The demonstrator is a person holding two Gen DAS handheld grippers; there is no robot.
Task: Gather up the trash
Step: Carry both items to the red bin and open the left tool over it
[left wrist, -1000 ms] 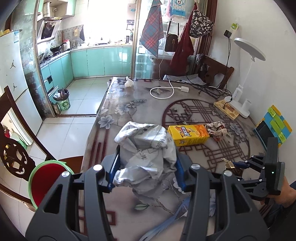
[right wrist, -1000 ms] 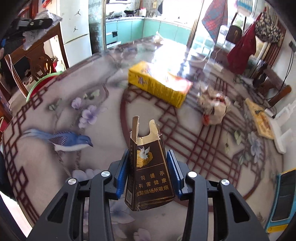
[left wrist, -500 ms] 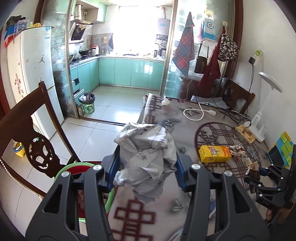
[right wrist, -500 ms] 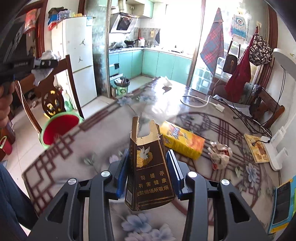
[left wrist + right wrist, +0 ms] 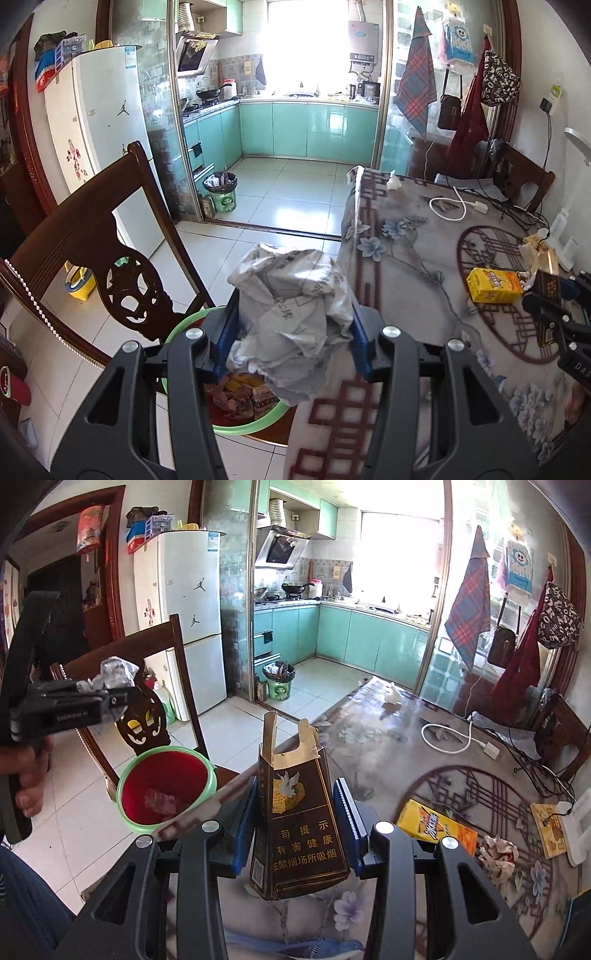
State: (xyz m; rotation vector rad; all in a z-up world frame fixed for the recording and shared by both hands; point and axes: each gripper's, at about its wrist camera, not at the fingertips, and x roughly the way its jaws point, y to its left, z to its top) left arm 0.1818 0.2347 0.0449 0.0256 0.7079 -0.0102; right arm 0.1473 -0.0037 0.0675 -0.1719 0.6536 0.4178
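Observation:
My left gripper (image 5: 291, 332) is shut on a crumpled grey paper wad (image 5: 291, 306) and holds it over a green-rimmed red trash basin (image 5: 243, 406) that sits on a chair seat beside the table. The basin (image 5: 166, 790) holds some scraps. My right gripper (image 5: 295, 819) is shut on a torn brown cigarette pack (image 5: 299, 827), above the table's near edge. The left gripper (image 5: 92, 701) with the wad also shows at the left of the right wrist view. A yellow box (image 5: 436, 829) and a crumpled wrapper (image 5: 496, 853) lie on the table.
A dark wooden chair back (image 5: 99, 251) stands left of the basin. The patterned table (image 5: 424, 258) carries a white cable (image 5: 448, 206), a tissue (image 5: 393, 181) and a lamp base (image 5: 565, 240). A small green bin (image 5: 221, 192) stands by the kitchen doorway.
Both grippers have lifted and swung left away from the table's middle. The left one with the paper wad has come over the red basin. Both grips are unchanged.

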